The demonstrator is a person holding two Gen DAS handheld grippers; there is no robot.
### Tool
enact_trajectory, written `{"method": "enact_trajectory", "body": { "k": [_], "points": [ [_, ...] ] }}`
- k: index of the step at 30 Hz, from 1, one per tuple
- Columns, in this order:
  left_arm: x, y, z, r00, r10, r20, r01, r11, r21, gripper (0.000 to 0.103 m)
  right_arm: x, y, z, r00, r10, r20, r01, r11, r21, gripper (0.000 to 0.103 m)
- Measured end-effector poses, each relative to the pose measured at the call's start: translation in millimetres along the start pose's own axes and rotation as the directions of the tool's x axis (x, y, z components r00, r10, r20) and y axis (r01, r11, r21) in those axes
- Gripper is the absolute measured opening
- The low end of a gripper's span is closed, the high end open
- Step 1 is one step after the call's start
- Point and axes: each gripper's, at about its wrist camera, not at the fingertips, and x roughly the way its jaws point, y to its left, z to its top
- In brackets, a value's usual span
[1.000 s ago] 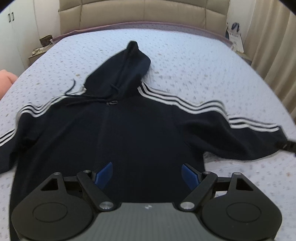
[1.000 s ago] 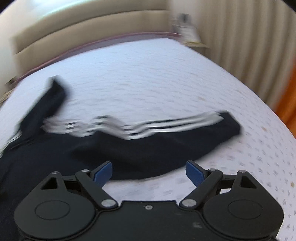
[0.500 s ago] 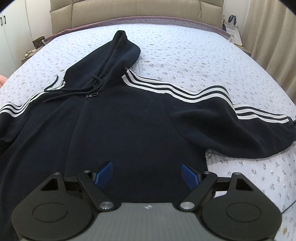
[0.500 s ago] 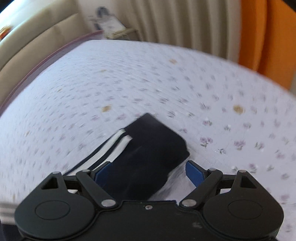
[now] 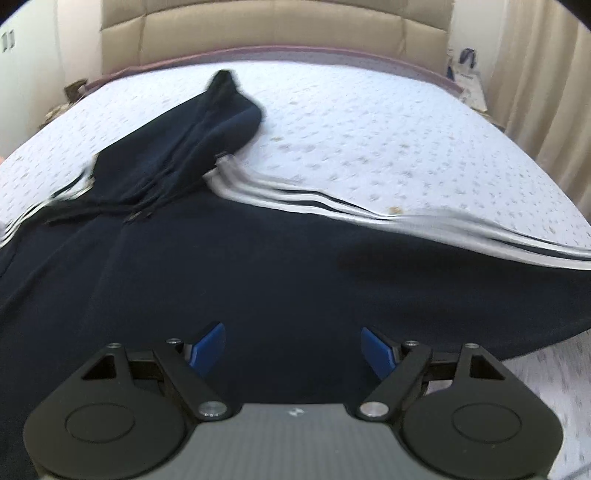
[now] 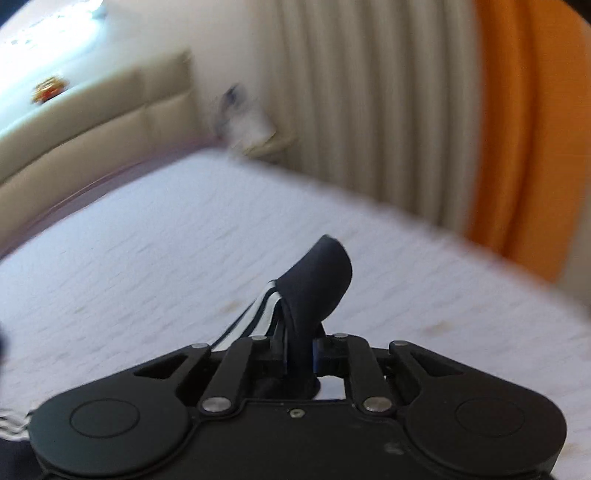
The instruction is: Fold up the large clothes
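Right gripper (image 6: pixel 299 360) clamped tight on the sleeve cuff (image 6: pixel 317 280) (striped edge bunched between the pads), lifted off the bed (image 6: pixel 147 258). Left gripper (image 5: pixel 293 347) spread wide, hovering over the hoodie (image 5: pixel 258 266), hood lying ahead of the fingertips.

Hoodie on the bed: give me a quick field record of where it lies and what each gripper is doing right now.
garment: dark hoodie with white sleeve stripes, spread front-up
surface: bed, pale flowered cover
hood: lying toward the headboard
left gripper: open, over the hoodie's lower body, holding nothing
right gripper: shut on the sleeve cuff, cuff sticking up past the fingers
folds done: none visible
image quality: both views motion-blurred
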Motion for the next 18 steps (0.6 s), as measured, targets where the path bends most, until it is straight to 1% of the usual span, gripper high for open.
{"method": "enact_trajectory", "body": {
  "k": [1,2,3,4,5,6,7,8,10,13,16,18],
  "points": [
    [12.3,-10.8,2.8,1.0,0.009,-0.011,-0.009,0.999,0.031,0.082,-5.2,1.8,-7.5,1.0,-0.021,-0.001,0.021,0.999,-0.027,0.013],
    [27.2,-20.7,3.1,0.999,0.028,-0.035,-0.026,0.998,0.058,0.08,-8.3,8.9,-18.0,0.999,-0.045,-0.007,0.045,0.996,-0.083,0.014],
    [40.9,-26.7,1.3,0.997,0.043,-0.062,-0.039,0.997,0.071,0.084,-9.5,18.2,-28.9,0.999,-0.052,-0.012,0.049,0.988,-0.146,0.014],
    [43.5,-29.7,-0.4,0.998,0.051,-0.031,-0.048,0.995,0.082,0.085,-9.6,27.3,-37.1,0.999,-0.045,-0.02,0.04,0.981,-0.19,0.014],
    [41.9,-30.0,-0.4,0.999,0.043,-0.02,-0.041,0.994,0.099,0.082,-11.3,35.2,-43.1,0.999,-0.027,-0.03,0.02,0.978,-0.208,0.014],
    [38.1,-27.1,1.7,0.999,0.025,-0.03,-0.022,0.994,0.104,0.074,-16.7,43.3,-45.9,1.0,-0.013,-0.024,0.008,0.977,-0.212,0.014],
    [31.4,-20.7,2.9,0.999,0.004,-0.032,-0.001,0.996,0.089,0.069,-24.1,51.1,-46.0,1.0,0.001,-0.005,-0.002,0.976,-0.217,0.014],
    [21.3,-10.5,3.9,1.0,-0.018,-0.024,0.019,0.998,0.063,0.067,-33.2,61.7,-44.3,1.0,0.017,0.017,-0.013,0.974,-0.225,0.014],
    [-1.1,13.9,6.7,1.0,-0.028,0.0,0.028,0.999,0.016,0.067,-55.0,88.3,-42.2,0.997,0.063,0.049,-0.05,0.972,-0.231,0.014],
    [-37.1,62.1,7.3,0.998,-0.015,0.056,0.017,0.999,-0.033,0.067,-96.1,139.4,-40.2,0.984,0.174,0.049,-0.158,0.96,-0.229,0.014],
    [-65.1,118.8,8.3,0.996,0.04,0.083,-0.034,0.997,-0.071,0.067,-144.5,203.9,-53.1,0.953,0.303,0.027,-0.286,0.922,-0.262,0.015],
    [-82.1,157.6,8.8,0.991,0.092,0.098,-0.084,0.993,-0.085,0.067,-173.4,254.1,-69.9,0.922,0.388,-0.002,-0.373,0.884,-0.281,0.015]
  ]
}}
